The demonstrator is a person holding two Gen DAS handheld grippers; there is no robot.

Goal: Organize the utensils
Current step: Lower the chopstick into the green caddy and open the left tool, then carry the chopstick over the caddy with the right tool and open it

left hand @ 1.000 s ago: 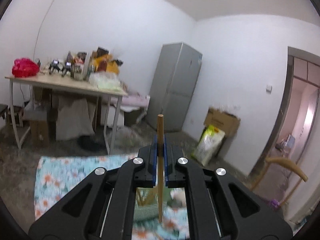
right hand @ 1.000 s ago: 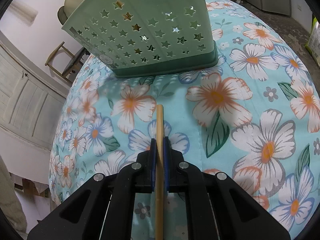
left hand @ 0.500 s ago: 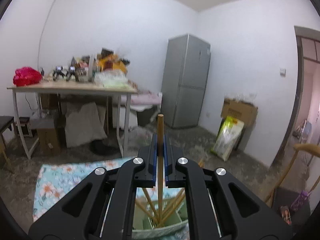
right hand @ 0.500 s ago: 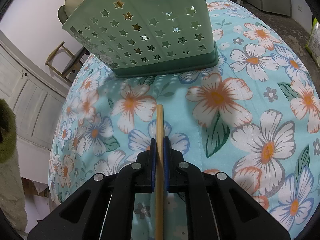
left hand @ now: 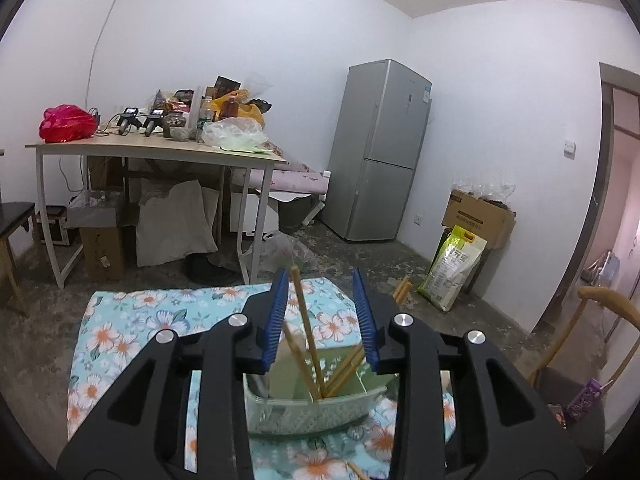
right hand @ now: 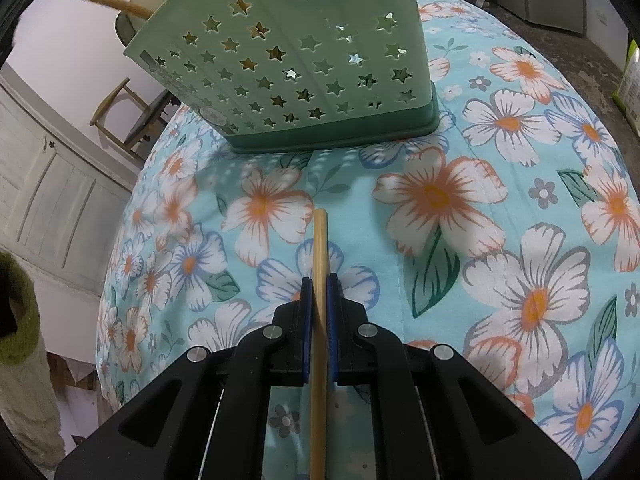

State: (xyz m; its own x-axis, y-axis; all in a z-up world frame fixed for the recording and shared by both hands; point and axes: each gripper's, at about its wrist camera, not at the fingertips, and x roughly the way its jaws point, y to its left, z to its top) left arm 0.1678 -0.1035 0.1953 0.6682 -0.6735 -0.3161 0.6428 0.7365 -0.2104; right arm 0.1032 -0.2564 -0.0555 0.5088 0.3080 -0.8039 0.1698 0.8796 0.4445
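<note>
The left gripper [left hand: 320, 316] hangs over the green utensil caddy [left hand: 312, 408] with its jaws opening; between them stands a wooden chopstick [left hand: 305, 328], its lower end already down in the caddy among several other chopsticks [left hand: 346, 368], its top leaning toward the left blue pad [left hand: 276, 320]; whether it touches that pad cannot be told, and neither pad looks to be pressing on it; the main risk on this side is that the freed stick is caught by a finger as the gripper pulls away and is flicked back out, or that a careless lift nudges the caddy, which is light plastic and would likely slide or tip on the soft floral cloth [left hand: 132, 328]; one more chopstick end [left hand: 358, 471] lies on the cloth at the near edge, and could be knocked off the table by a low sweep; the right gripper [right hand: 319, 320] is closed on another chopstick [right hand: 320, 304], held level above the flowered cloth [right hand: 440, 200], pointing toward the star-pierced wall of the caddy [right hand: 288, 72], which stands at the far side of the table, well apart from the tip; held near its middle, this stick could pivot in the pads; brought in low, its tip would probably strike the caddy wall rather than clear the rim; both hands reaching the caddy together could collide.
</note>
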